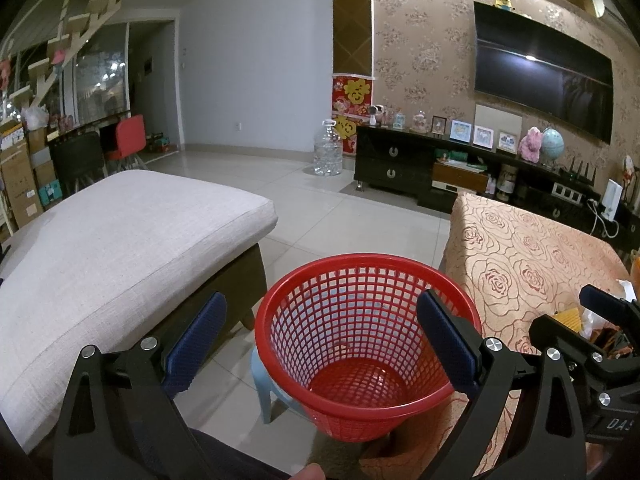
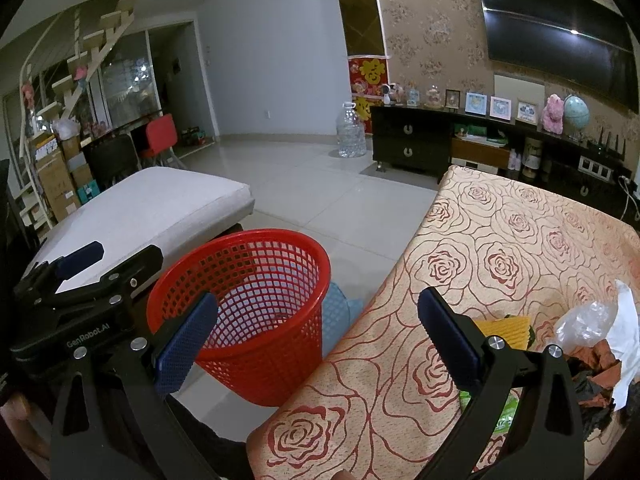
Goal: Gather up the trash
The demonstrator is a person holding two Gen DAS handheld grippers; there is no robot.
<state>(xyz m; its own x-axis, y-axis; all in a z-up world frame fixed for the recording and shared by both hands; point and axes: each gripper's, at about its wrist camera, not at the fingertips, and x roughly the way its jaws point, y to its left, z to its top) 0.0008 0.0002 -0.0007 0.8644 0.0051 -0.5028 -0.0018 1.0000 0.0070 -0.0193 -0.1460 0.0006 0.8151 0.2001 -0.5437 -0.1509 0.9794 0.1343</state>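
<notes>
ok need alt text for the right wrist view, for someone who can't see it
An open right gripper hovers over the edge of a rose-patterned tablecloth, with crumpled trash piled at the right. An empty red mesh wastebasket sits left of the table on a pale blue stool, with the left gripper beside it.

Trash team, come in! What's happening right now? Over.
Left gripper and right gripper open, empty. Red plastic mesh basket empty. Crumpled wrappers and clear plastic on rose-patterned tablecloth. Nothing blocking.
</notes>
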